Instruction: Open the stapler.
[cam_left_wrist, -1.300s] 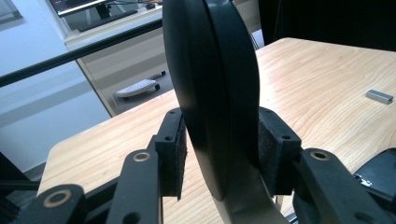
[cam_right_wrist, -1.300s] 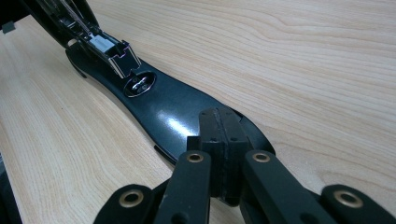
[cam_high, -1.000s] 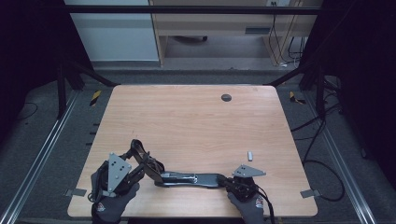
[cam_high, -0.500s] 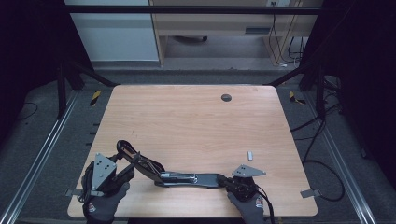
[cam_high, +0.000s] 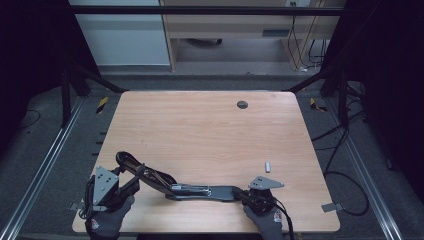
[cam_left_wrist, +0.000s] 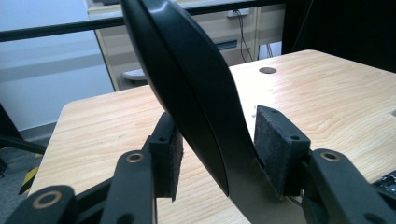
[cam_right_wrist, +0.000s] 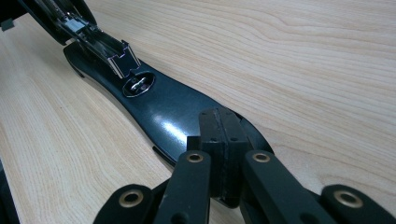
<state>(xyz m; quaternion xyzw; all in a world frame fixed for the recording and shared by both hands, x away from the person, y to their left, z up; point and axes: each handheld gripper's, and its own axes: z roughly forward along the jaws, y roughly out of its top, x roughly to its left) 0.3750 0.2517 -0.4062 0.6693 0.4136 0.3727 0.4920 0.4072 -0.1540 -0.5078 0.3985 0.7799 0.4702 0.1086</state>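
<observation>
The long black metal stapler (cam_high: 200, 191), swung open, is laid near the front edge of the pale wooden surface (cam_high: 210, 135). Its base tip is pressed by the right hand-held gripper (cam_right_wrist: 218, 140), jaws together. Its raised top arm (cam_left_wrist: 187, 88) is straddled by the left hand-held gripper (cam_left_wrist: 217, 154), whose jaws, just opening, are apart.

A black stapler (cam_high: 200, 191) is seen laid open along the near edge of the wooden table (cam_high: 210, 135), stretched between both grippers. Its raised top arm is found at the left gripper (cam_high: 131, 181), whose jaws have just been opening, and whether it's being touched there can't be told. The base's other end is met by the right gripper (cam_high: 246, 194). A small white piece (cam_high: 268, 166) is spotted just beyond the right gripper, and a dark round hole (cam_high: 242, 104) is seen far past it.
</observation>
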